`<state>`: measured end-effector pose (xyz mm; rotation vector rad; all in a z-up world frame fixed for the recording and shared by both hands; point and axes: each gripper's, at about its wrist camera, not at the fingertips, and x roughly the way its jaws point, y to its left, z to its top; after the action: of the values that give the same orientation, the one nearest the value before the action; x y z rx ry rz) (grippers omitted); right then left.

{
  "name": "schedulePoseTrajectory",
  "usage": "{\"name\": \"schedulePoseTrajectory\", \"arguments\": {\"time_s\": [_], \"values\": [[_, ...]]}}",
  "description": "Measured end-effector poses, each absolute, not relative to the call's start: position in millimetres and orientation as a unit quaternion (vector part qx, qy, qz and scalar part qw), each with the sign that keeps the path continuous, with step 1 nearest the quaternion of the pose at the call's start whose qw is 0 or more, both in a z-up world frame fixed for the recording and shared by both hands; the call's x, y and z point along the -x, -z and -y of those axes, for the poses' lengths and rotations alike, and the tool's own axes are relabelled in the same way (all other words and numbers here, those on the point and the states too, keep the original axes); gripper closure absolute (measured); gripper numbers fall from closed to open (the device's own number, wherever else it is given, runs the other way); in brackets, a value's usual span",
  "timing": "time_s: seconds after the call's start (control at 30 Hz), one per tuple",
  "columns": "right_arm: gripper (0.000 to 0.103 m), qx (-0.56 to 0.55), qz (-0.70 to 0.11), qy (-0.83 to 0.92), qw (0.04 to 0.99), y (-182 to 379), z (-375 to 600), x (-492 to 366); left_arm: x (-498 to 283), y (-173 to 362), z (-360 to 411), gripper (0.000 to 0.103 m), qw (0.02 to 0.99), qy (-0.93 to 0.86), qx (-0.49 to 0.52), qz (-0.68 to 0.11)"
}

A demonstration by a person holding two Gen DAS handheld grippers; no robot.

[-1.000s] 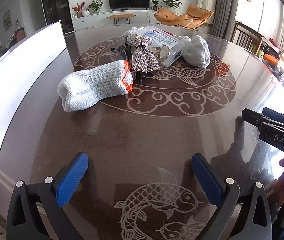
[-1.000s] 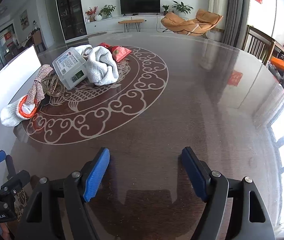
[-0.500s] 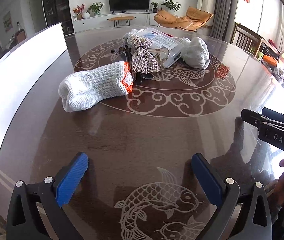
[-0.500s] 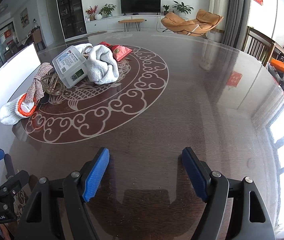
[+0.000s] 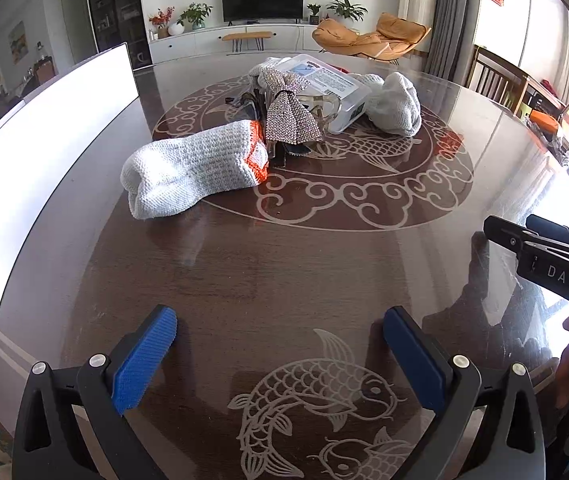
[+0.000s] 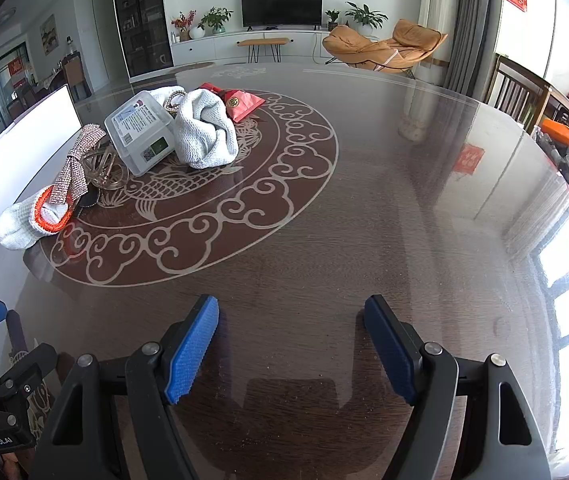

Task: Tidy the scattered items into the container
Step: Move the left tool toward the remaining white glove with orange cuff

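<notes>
Both the left gripper [image 5: 280,344] and right gripper [image 6: 291,334] hover level over the dark glossy surface [image 6: 324,248], fingers spread, empty.

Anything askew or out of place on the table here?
Yes: the clear lidded box sits tilted, propped on the clutter. A rhinestone bow drapes over the orange-cuffed white glove. Nothing spilled or damaged.

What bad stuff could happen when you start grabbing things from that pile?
The sparkly rhinestone bow drapes over the white knitted glove with the orange cuff, so lifting the glove may drag the bow along. The clear plastic box leans on the clutter and could slip on the glossy table. Both open tools are far back.
</notes>
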<state>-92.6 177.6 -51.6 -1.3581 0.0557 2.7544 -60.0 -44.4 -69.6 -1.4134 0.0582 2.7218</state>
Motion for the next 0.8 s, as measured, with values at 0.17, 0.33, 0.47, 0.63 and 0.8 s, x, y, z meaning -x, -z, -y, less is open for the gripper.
{"name": "schedulePoseTrajectory", "arguments": {"time_s": [0.17,0.33,0.47,0.63,0.8], "values": [[0.026,0.442,-0.018,-0.896,0.035,51.6,-177.7,92.6,62.7,69.0,43.6,0.0,0.034,-0.88,0.473,-0.019],[0.026,0.442,-0.018,-0.896,0.035,51.6,-177.7,92.6,59.9,69.5,44.4,0.0,0.043,-0.882,0.468,-0.022],[0.026,0.442,-0.018,-0.896,0.035,51.5,-177.7,92.6,59.3,69.8,44.0,0.0,0.045,-0.883,0.467,-0.023],[0.026,0.442,-0.018,-0.896,0.035,51.4,-177.8,92.5,59.4,70.0,44.5,0.0,0.046,-0.881,0.47,-0.024],[0.027,0.442,-0.018,-0.896,0.035,51.3,-177.8,92.6,55.1,70.3,44.6,0.0,0.043,-0.886,0.461,-0.023]]}}
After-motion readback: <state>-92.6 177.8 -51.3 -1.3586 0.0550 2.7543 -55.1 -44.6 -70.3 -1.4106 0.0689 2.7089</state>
